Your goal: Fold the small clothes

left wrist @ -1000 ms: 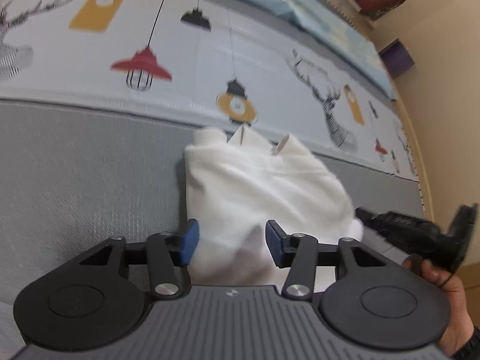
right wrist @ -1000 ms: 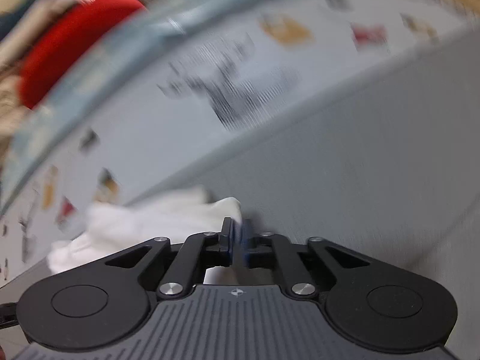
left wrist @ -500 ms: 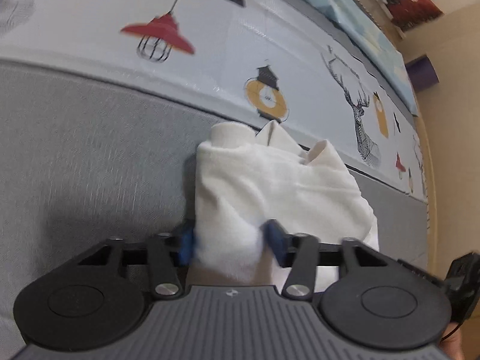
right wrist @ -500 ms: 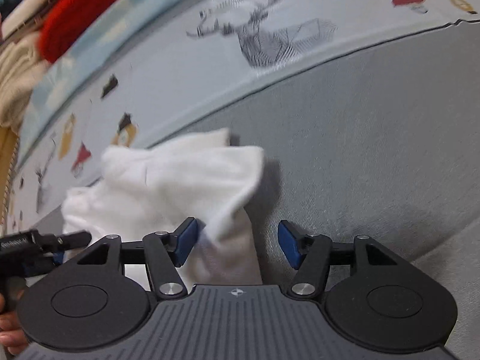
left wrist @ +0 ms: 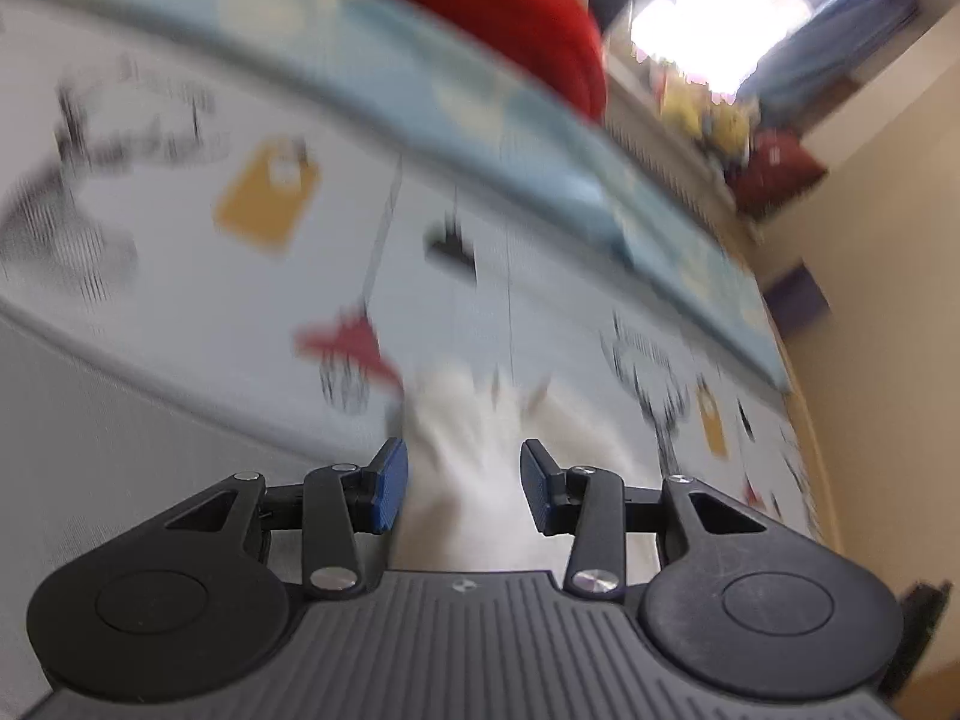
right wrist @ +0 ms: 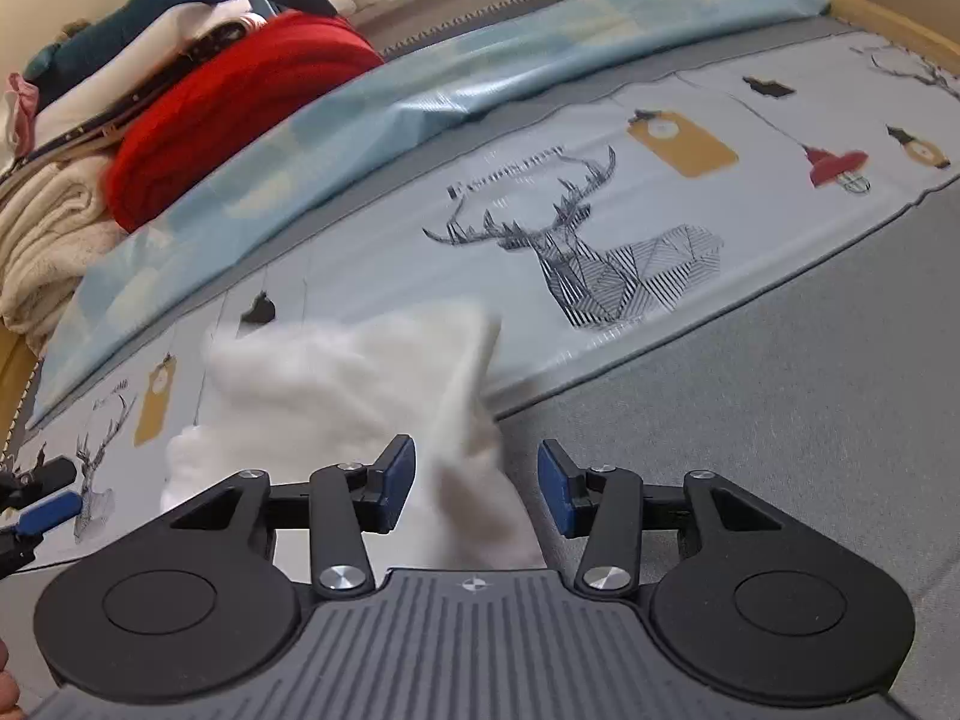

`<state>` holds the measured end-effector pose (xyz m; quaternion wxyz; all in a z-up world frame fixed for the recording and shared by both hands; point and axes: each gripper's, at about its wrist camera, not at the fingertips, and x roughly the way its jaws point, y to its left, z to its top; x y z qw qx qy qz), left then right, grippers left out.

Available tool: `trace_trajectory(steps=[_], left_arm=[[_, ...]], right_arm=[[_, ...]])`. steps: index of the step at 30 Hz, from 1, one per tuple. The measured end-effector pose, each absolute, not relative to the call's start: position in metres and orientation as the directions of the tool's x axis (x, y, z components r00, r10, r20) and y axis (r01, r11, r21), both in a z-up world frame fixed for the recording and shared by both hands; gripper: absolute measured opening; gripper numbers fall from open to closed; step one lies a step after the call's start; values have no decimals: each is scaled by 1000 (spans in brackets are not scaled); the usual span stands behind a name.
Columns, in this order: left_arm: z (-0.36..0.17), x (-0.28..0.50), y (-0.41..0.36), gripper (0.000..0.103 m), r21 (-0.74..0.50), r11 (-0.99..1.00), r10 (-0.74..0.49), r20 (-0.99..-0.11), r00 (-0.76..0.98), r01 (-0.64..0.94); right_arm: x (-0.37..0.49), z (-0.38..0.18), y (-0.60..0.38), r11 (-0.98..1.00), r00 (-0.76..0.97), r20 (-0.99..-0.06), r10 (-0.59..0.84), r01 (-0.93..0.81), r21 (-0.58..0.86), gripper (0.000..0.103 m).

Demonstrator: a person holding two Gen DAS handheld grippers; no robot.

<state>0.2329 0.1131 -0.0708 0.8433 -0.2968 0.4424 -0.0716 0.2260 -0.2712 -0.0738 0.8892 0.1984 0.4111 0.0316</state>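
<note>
Your left hand-held gripper (left wrist: pixel 463 495) has its 2 blue pads (left wrist: pixel 390 483) standing apart, with the white garment (left wrist: pixel 480 456) filling the gap between them. The jaws have just been opening, and neither pad visibly presses into the cloth, so you are not clamping it; the left view is badly smeared, so the contact at the pad faces is hard to judge.

Your right hand-held gripper (right wrist: pixel 477 495) is also parted around a fold of the same white garment (right wrist: pixel 360 384). Its jaws have just been closing, yet a clear gap shows between the right-side pad (right wrist: pixel 555 495) and the cloth, while the left-side pad sits just beside the fabric. It is not gripping.

The garment lies bunched on the bed, straddling the border where the grey mat (right wrist: pixel 780 396) meets the pale printed sheet (right wrist: pixel 600 192) with its deer (right wrist: pixel 576 252), lamps and yellow tags. From the right view, the cloth rises in a soft heap in front of the fingers, its upper edge blurred.

Beyond the sheet you can see a light blue blanket (right wrist: pixel 420 96), and behind that a red bundle (right wrist: pixel 240 102) beside a stack of cream and dark textiles (right wrist: pixel 54 228). At the left edge of the right view, the other gripper's finger tips show near the garment's far side.
</note>
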Motion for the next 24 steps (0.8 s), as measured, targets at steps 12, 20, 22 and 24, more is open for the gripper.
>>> trace_trajectory(steps=[12,20,22,24], left_arm=[[-130,227,67,46,-470,875,-425,-861,279,-115],[-103,212,66,34,-378,922,-328,-875,356,-79],[-95,207,59,34,-322,946,-291,-883,367,-25],[-91,201,49,35,-277,960,-269,-889,371,33]], right_arm=[[224,-108,-281,915,417,-855,308,115,386,48],[218,-104,-275,910,402,-850,339,91,405,20],[215,-98,-272,929,406,-861,307,70,364,25],[209,-95,-266,957,389,-884,259,16,288,30]])
